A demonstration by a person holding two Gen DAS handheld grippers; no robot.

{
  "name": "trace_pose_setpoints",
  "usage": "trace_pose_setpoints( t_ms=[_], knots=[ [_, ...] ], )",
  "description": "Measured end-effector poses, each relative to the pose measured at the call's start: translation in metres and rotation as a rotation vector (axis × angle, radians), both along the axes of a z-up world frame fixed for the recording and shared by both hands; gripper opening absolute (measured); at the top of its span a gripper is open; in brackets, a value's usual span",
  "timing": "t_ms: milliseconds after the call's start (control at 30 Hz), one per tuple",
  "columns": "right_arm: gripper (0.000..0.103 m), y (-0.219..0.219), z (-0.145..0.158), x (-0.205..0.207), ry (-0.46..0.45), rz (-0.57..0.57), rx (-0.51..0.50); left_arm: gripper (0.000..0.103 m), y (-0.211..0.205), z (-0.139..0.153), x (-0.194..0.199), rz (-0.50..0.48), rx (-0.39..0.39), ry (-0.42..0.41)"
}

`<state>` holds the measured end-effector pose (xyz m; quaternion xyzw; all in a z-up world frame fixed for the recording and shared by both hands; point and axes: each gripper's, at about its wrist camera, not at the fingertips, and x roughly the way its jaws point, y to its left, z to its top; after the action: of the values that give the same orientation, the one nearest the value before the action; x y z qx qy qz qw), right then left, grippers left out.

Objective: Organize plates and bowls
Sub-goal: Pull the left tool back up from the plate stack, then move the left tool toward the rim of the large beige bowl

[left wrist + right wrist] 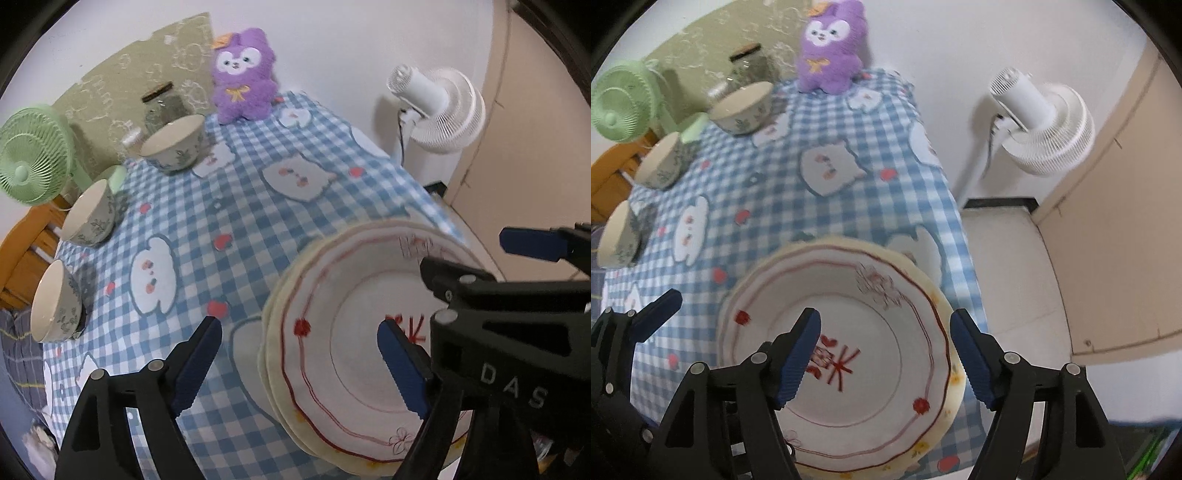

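A stack of plates, white with red wavy lines on top and cream ones beneath, lies at the near right corner of the checked tablecloth. My left gripper is open and straddles the stack's left rim, one finger over the cloth and one over the plate's middle. My right gripper is open too, with its left finger over the plate's centre and its right finger beyond the right rim. Neither holds anything. Three patterned bowls stand along the left edge.
A purple plush toy and a glass jar sit at the table's far end, with a green fan at the far left. A white standing fan is on the floor past the right table edge, beside a beige door.
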<state>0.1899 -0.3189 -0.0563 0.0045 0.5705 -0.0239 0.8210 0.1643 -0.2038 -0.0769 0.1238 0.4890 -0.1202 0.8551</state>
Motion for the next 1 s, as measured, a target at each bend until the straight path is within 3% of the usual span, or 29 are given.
trace_pose_setpoints(
  t_ms=[333,567,1000],
  knots=[
    [0.075,0.019,0.038,0.028,-0.087,0.142,0.051,0.088,0.02,0.044,0.017,0.175,-0.053,-0.089],
    [0.076,0.049,0.063,0.035,-0.126,0.192,0.054,0.09,0.047,0.062,0.02,0.252,-0.086,-0.104],
    [0.085,0.118,0.096,0.03,-0.196,0.144,0.049,0.093,0.123,0.093,0.022,0.243,-0.121,-0.102]
  ],
)
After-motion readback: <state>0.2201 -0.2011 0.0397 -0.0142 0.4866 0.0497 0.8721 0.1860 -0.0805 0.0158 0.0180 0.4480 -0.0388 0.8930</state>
